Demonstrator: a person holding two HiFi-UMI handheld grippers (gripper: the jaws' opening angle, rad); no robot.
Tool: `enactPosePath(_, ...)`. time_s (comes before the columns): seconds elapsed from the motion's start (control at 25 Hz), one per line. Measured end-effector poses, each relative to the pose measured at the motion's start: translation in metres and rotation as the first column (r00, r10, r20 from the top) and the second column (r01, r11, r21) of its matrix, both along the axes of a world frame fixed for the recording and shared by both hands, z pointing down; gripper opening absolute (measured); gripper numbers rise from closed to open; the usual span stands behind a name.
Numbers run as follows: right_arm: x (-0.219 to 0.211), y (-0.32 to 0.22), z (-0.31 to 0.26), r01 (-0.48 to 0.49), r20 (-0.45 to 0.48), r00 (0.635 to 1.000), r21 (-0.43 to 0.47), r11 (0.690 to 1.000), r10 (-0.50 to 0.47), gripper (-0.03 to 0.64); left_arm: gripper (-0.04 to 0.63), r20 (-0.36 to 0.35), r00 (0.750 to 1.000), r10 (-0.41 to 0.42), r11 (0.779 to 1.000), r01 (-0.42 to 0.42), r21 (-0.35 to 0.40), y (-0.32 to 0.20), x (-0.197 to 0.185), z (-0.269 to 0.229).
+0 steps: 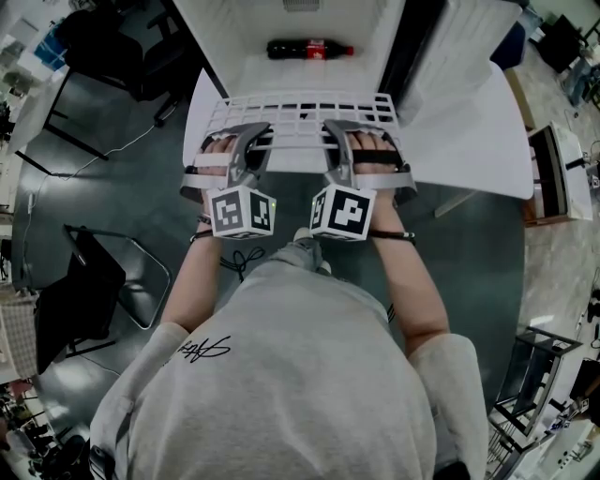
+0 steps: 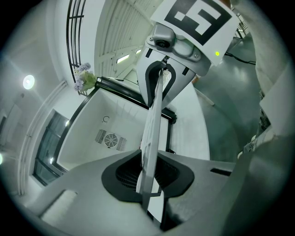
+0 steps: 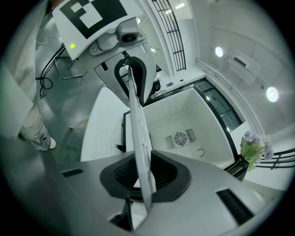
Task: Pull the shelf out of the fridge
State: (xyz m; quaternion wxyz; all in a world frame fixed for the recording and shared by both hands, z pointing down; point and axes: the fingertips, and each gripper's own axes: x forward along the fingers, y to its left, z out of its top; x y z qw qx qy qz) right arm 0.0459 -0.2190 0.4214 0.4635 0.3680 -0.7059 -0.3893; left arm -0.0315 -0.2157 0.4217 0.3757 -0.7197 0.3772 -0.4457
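Grey floor (image 1: pixel 122 183), white fridge (image 1: pixel 234 33), wire shelf (image 1: pixel 302 114)

White grid shelf (image 1: pixel 300 114), white fridge (image 1: pixel 234 28), dark bottle (image 1: pixel 286 49) with red label (image 1: pixel 316 49), black-and-white marker cubes (image 1: pixel 242 211), grey shirt (image 1: pixel 281 375)

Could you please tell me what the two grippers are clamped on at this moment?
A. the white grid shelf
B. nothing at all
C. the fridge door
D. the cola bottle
A: the left gripper and the right gripper each have their jaws closed on the front edge of the white grid shelf, while the cola bottle lies untouched inside the fridge.
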Motion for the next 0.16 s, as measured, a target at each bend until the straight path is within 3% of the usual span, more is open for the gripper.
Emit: enactPosePath(0.16,-0.0021,-0.0009,-0.0004,-0.003,0.002,1.0,0.001,1.0,0.003,0.057,0.054,0.005,1.0,-0.001,1.0,0.001,0.001,-0.0011,-0.0027,-0.0005)
